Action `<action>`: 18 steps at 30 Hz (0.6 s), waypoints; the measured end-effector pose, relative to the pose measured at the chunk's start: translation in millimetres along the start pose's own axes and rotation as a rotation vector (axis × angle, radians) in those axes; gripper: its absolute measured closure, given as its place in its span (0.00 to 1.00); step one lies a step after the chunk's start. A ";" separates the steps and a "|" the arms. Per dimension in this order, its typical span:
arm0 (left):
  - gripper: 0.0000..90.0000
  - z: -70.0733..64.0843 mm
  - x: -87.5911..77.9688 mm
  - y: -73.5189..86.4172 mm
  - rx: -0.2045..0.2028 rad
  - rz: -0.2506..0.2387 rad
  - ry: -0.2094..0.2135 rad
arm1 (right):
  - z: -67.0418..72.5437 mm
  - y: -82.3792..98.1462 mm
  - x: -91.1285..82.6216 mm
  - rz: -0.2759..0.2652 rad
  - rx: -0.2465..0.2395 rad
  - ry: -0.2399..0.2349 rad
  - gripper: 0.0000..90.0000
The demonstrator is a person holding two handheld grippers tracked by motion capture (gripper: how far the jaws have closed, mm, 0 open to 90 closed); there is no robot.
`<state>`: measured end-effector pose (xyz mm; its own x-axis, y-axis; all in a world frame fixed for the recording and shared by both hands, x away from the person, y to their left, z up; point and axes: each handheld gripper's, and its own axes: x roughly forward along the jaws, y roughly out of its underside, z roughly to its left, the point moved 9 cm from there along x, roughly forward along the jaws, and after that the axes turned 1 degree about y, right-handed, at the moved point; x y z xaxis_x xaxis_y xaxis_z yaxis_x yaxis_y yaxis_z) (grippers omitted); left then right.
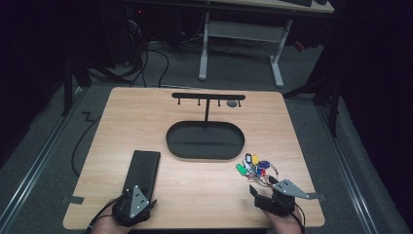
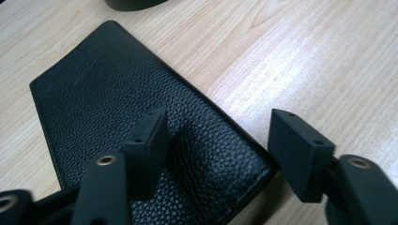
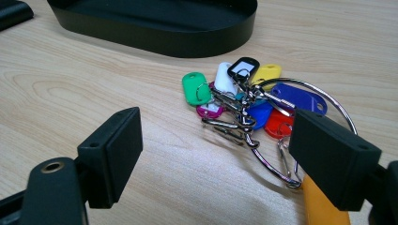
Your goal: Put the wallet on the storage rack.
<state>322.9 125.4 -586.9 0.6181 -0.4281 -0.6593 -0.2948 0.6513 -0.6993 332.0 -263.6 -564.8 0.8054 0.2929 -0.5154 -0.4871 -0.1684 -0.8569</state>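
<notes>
A black leather wallet [image 1: 142, 170] lies flat at the table's near left. My left gripper [image 1: 138, 189] hovers at its near end, open; in the left gripper view the wallet [image 2: 108, 103] has one finger [image 2: 150, 136] over its corner, while the other is off the edge over bare wood. A bunch of coloured key tags on metal rings [image 1: 255, 168] rests at the near right. My right gripper [image 1: 263, 187] stands open just short of it. In the right gripper view the key tags [image 3: 244, 101] sit ahead of the open jaws [image 3: 218, 140], apart from them.
A black oval tray [image 1: 204, 153] occupies the table's middle, with a T-shaped hook stand [image 1: 208, 96] rising from its far side. The tray wall [image 3: 159, 42] is close behind the keys. Bare wooden table [image 1: 195, 190] lies between the grippers. A desk frame stands beyond.
</notes>
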 end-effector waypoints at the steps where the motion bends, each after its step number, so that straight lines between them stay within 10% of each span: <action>1: 0.47 0.0 -0.3 0.0 -0.009 -0.001 0.004 | -0.2 0.0 -0.1 -0.001 0.001 0.000 0.20; 18: 0.80 17.4 -11.3 7.0 -0.077 -0.012 -0.006 | -1.5 1.2 0.3 0.002 0.017 -0.007 0.20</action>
<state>326.6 145.7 -579.5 0.6262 -0.4317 -0.6492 -0.3426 0.5957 -0.7265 332.1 -265.1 -566.0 0.8021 0.2992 -0.5169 -0.4945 -0.1527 -0.8557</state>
